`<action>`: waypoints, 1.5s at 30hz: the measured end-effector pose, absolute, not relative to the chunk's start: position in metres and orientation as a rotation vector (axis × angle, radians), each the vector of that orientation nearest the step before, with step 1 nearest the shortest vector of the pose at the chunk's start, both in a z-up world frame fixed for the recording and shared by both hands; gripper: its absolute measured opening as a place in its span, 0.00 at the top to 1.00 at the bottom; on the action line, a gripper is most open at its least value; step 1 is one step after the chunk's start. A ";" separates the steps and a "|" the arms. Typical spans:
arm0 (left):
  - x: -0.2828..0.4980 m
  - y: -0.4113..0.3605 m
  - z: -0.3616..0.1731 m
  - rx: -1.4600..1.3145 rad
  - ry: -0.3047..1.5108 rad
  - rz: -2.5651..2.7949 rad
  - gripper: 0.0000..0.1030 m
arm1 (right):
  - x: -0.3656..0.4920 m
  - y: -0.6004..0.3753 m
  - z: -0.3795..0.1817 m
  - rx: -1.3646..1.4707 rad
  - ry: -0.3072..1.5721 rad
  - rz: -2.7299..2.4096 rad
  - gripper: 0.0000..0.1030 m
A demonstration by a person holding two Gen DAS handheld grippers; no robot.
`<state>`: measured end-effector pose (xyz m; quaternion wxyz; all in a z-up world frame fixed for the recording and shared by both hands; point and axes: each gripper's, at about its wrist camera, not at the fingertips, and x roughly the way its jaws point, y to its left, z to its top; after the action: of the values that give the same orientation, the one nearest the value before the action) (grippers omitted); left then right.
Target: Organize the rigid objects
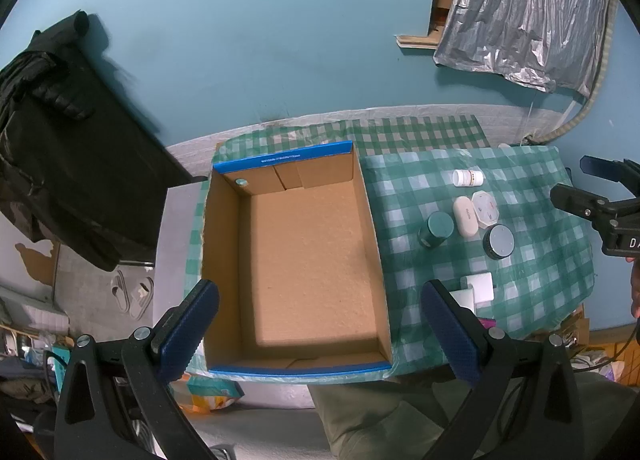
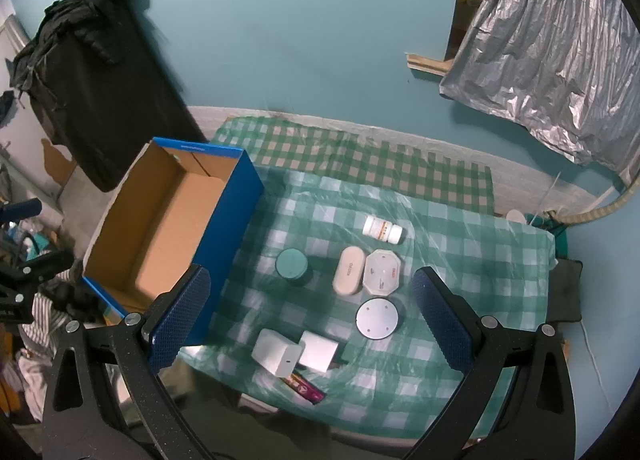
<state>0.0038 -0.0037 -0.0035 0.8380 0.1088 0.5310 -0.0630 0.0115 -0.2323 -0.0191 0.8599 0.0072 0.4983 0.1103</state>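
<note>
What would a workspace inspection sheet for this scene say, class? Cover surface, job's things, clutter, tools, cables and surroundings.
Surface: green checked tablecloth under clear plastic.
Job's things: open cardboard box, nothing inside; pill bottle on its side, teal jar, white oval case, octagonal case, round grey-lidded tin, two white cubes.
Clutter: purple packet at the near edge.
Tools: left tool open above the box; right tool open above the items.
Cables: nothing seen.
Surroundings: blue wall, black garment, silver sheet.

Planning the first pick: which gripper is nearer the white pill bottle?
Right. The right gripper hangs over the items, with the white pill bottle just ahead. The left gripper hangs over the cardboard box, off to the bottle's left.
</note>
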 end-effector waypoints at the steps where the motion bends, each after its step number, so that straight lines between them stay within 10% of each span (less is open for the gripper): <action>1: 0.003 -0.003 -0.004 0.230 1.123 -0.133 0.01 | 0.014 -0.233 -0.019 0.016 1.048 0.231 0.01; 45: 0.077 0.144 -0.119 0.226 1.336 -0.019 0.02 | 0.143 -0.283 -0.162 0.102 1.333 0.078 0.01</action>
<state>0.0766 0.1435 -0.1189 0.7790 0.1044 0.6182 -0.0089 0.1434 -0.2829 -0.1620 0.7840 0.0473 0.6179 0.0360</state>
